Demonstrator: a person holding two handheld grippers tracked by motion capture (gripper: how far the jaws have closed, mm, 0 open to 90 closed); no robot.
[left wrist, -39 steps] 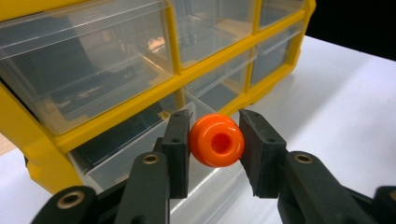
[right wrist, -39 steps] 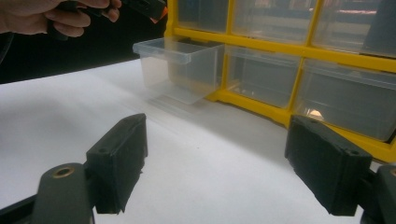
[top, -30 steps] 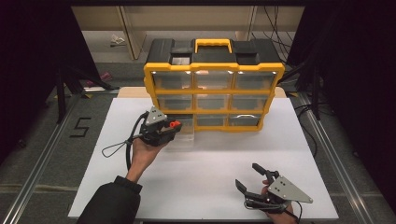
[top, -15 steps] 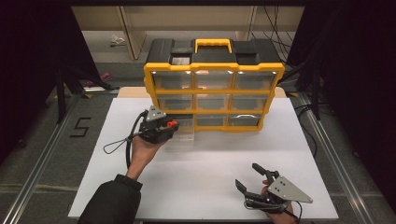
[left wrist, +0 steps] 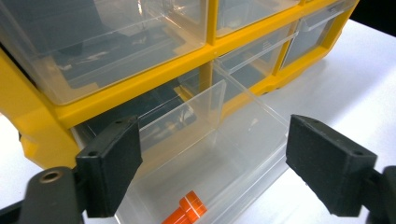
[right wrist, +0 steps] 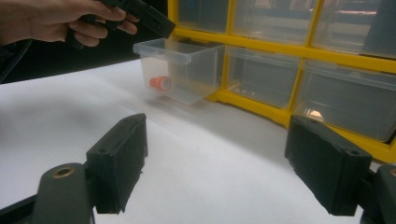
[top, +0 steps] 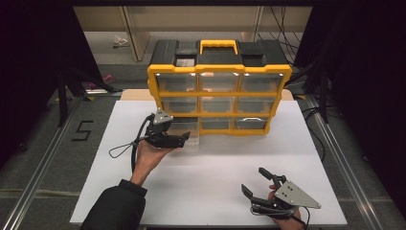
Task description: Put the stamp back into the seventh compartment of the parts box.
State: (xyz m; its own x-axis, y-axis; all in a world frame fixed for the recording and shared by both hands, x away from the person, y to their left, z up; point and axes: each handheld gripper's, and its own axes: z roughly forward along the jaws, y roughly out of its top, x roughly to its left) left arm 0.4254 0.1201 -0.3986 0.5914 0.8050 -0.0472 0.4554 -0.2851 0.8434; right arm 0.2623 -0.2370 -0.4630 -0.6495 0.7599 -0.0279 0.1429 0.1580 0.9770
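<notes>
Since a second ago the left gripper (top: 184, 137) has tipped over in the hand, its grey plate now turned up toward the cabinet, while it hangs at the same spot over the pulled-out clear drawer (top: 184, 135); the right gripper (top: 256, 184) has not shifted. The left gripper's jaws stand wide apart and released, one to each side of the drawer's front rim in the left gripper view, touching nothing that can be made out. The drawer (left wrist: 219, 154) is the bottom-left one of the yellow drawer cabinet (top: 220, 72), drawn forward over the white table (top: 201, 187), and a small orange cylindrical part (left wrist: 189, 211) lies on its floor near the front wall; the right gripper view shows the same orange part (right wrist: 160, 83) through the drawer's clear side. The right gripper rests low near the table's near edge, well apart from the cabinet, its jaws likewise spread and empty. The other eight drawers sit pushed in, and the black top with its yellow carry handle (top: 218, 45) stands behind. The left hand (right wrist: 56, 21) and gripper hang right above the drawer's mouth. Between the cabinet front and the right gripper lies a broad bare stretch of table; to the right of the cabinet only a narrow strip remains before the table's edge
</notes>
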